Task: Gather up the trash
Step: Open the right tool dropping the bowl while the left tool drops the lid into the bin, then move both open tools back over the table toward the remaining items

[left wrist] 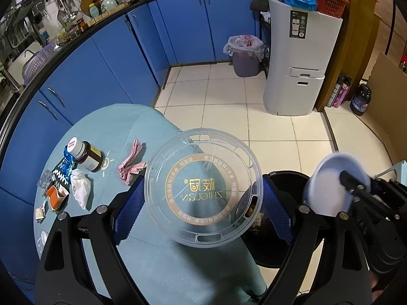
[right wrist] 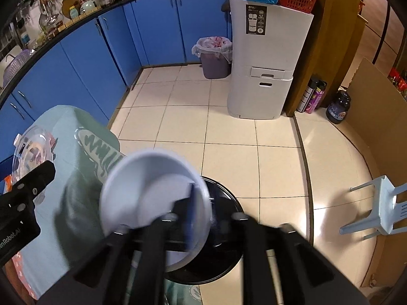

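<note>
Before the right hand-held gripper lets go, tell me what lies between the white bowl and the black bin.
Nothing visible: the white plastic bowl, pinched by the right hand-held gripper, hangs over the round black bin's open mouth.

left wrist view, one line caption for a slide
Left gripper holds a clear plastic lid beside the black bin.

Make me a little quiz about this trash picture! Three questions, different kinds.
1. True or false: the clear lid lies flat on the table.
2. What does the right gripper hold? A) white bowl B) brown bottle C) pink wrapper
3. Fill in: the bowl hangs over the black ____.

Key: 1 false, the left gripper holds it up; 2 A; 3 bin.
</note>
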`<move>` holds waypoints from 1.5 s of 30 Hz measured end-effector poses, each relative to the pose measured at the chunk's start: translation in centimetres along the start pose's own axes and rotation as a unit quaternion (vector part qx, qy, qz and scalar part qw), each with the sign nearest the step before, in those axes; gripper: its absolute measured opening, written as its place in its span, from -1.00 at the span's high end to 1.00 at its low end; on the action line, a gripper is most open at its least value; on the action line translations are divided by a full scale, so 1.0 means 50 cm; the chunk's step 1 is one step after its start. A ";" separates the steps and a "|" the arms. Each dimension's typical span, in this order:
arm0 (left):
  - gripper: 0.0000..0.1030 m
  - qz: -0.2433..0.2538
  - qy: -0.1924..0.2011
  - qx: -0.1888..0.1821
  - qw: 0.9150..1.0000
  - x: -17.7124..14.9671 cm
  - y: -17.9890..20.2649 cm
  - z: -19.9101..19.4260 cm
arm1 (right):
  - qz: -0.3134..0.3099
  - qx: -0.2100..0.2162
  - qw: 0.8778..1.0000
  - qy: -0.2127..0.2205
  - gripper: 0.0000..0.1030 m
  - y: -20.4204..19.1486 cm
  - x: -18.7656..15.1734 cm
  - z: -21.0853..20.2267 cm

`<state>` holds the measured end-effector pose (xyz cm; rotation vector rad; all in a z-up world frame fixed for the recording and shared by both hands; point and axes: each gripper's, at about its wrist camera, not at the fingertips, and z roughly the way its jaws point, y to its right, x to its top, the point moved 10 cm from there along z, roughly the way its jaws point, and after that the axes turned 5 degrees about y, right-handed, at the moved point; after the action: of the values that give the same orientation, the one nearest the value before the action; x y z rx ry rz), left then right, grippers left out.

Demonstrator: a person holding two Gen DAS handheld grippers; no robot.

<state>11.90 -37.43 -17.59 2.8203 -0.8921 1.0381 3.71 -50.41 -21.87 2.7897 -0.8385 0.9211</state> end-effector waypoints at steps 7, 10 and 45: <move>-0.67 0.001 -0.002 -0.002 1.000 -0.001 0.003 0.002 | 0.000 -0.003 0.999 0.032 -0.40 0.006 0.021 -0.019; -0.67 0.005 0.001 -0.005 1.000 0.001 0.007 0.000 | 0.002 -0.015 0.999 0.036 -0.40 0.016 0.023 -0.023; -0.93 0.019 0.046 -0.043 0.998 0.035 0.067 -0.046 | 0.055 -0.065 0.995 0.056 -0.40 0.109 0.035 -0.045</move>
<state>9.91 -40.68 -15.34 2.6727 -0.9599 1.0945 0.81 -55.32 -19.52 2.5779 -1.0047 0.9891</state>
